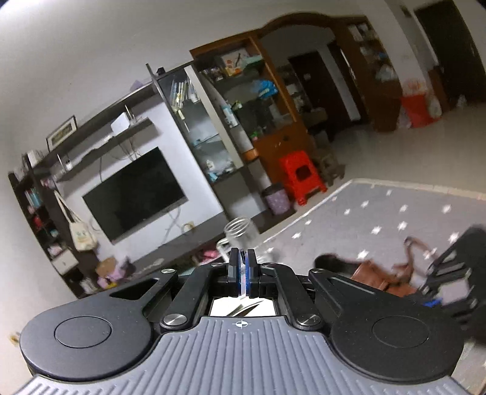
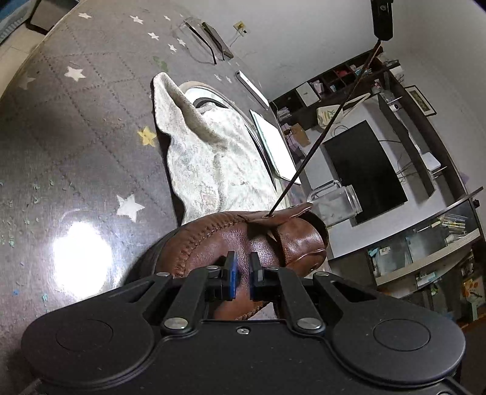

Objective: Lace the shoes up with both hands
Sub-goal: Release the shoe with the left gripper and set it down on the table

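A brown leather shoe (image 2: 243, 240) lies on the star-patterned table, right under my right gripper (image 2: 242, 273), whose jaws stand a little apart over the shoe's upper, holding nothing. A dark lace (image 2: 322, 133) runs taut from an eyelet in the shoe's flap up to my left gripper (image 2: 382, 21), seen at the top of the right wrist view. In the left wrist view my left gripper (image 1: 242, 267) is shut, with a thin pale strip between its pads; the lace itself does not show there. The shoe (image 1: 373, 276) and my right gripper (image 1: 455, 273) show blurred at the right.
A grey-white towel (image 2: 209, 158) lies behind the shoe. A glass jar (image 2: 337, 200) stands beside it, also in the left wrist view (image 1: 241, 234). A white tablet (image 2: 273, 145), a white bar (image 2: 252, 88) and glasses (image 2: 209, 39) lie farther back on the table (image 2: 76, 136).
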{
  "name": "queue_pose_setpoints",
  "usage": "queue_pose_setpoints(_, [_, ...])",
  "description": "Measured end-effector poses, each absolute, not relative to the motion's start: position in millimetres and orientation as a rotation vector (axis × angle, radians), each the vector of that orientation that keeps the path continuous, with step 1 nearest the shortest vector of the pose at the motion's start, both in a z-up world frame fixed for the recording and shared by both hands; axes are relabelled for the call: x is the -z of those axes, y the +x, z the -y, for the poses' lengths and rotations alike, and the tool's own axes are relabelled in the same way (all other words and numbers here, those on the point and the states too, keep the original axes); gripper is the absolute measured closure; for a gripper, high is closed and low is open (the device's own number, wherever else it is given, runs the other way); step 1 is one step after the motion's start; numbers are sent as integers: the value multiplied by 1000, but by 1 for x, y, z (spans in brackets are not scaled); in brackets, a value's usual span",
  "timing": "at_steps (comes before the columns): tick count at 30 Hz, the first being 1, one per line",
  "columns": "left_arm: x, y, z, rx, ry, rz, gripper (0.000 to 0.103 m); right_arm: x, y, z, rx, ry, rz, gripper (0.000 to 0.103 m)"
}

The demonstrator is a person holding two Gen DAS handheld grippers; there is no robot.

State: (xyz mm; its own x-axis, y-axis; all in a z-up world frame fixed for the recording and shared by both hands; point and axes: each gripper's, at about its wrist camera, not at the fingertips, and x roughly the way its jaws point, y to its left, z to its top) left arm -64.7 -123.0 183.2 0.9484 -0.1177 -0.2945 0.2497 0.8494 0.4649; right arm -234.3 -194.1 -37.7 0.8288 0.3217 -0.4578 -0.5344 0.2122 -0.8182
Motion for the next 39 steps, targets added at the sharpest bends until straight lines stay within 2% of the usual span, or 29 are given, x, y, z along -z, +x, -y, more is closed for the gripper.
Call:
queue_pose_setpoints(4, [-169, -51, 110, 163, 483, -350, 97, 37, -235, 198, -595, -1200, -192, 95])
queue_pose_setpoints(5, [-164, -50, 105, 157, 465, -371, 94, 35, -236, 200, -592, -1184, -192, 93])
queue_pose_setpoints(7, [-158, -44, 98, 149, 434, -408, 90, 32, -237, 204, -583, -1157, -190, 82])
queue_pose_setpoints(8, [-154, -43, 96, 144, 426, -421, 85, 29, -239, 211, -567, -1138, -183, 78])
queue_pose_setpoints(10, [-148, -42, 94, 147, 425, -439, 70, 26, -240, 222, -546, -1110, -200, 77])
queue_pose_setpoints(16, [-133, -41, 104, 202, 455, -475, 63, 30, -228, 254, -484, -1062, -307, 77])
queue_pose_setpoints(17, [-131, -41, 107, 214, 464, -479, 59, 31, -226, 257, -479, -1058, -319, 77])
queue_pose_setpoints(26, [-108, -47, 126, 272, 522, -504, 52, 24, -189, 267, -583, -952, -431, 77])
queue_pose_setpoints(39, [-91, -18, 128, 271, 511, -589, 50, 4, -121, 293, -830, -747, -680, 78])
